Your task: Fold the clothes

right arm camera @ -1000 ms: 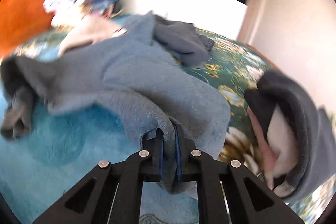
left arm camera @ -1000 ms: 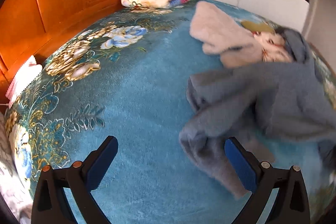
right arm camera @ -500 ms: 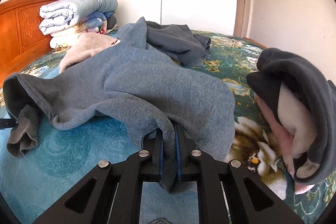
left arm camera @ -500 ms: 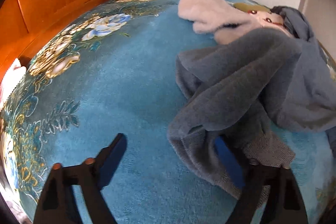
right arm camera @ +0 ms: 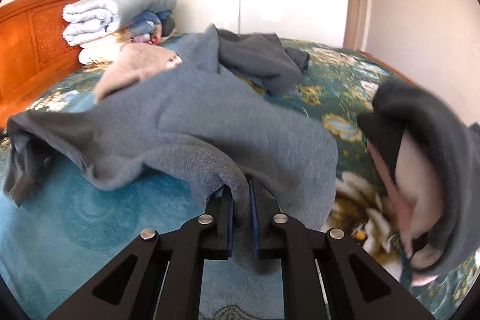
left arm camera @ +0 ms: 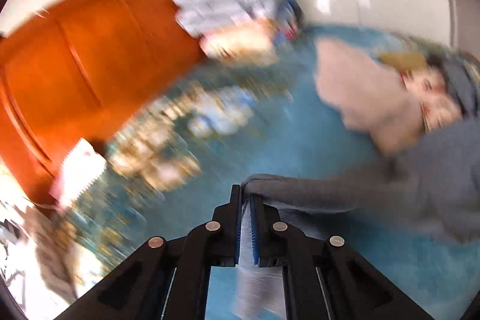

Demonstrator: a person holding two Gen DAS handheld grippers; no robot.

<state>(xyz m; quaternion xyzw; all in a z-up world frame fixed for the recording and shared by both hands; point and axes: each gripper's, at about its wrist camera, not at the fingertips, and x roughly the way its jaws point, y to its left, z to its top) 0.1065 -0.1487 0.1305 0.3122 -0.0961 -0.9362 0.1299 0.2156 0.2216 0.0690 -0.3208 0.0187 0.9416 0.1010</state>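
Sprawled across the bed (right arm camera: 75, 230) from 9 to 2 o'clock, grey fleece garment (right arm camera: 210, 122) — soft, limp, probably light but stretchy — pinched at one edge by left tool (left arm camera: 246, 200) and another by right tool (right arm camera: 240, 194), best held at hems.

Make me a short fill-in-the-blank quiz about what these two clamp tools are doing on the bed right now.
1. Both tools have their jaws shut on the same ____ garment.
2. The folded quilts are stacked against the ____ headboard.
3. The bedspread under the garment is mostly ____.
4. The sharper picture comes from the ____ wrist camera.

Missing words: grey; wooden; blue; right
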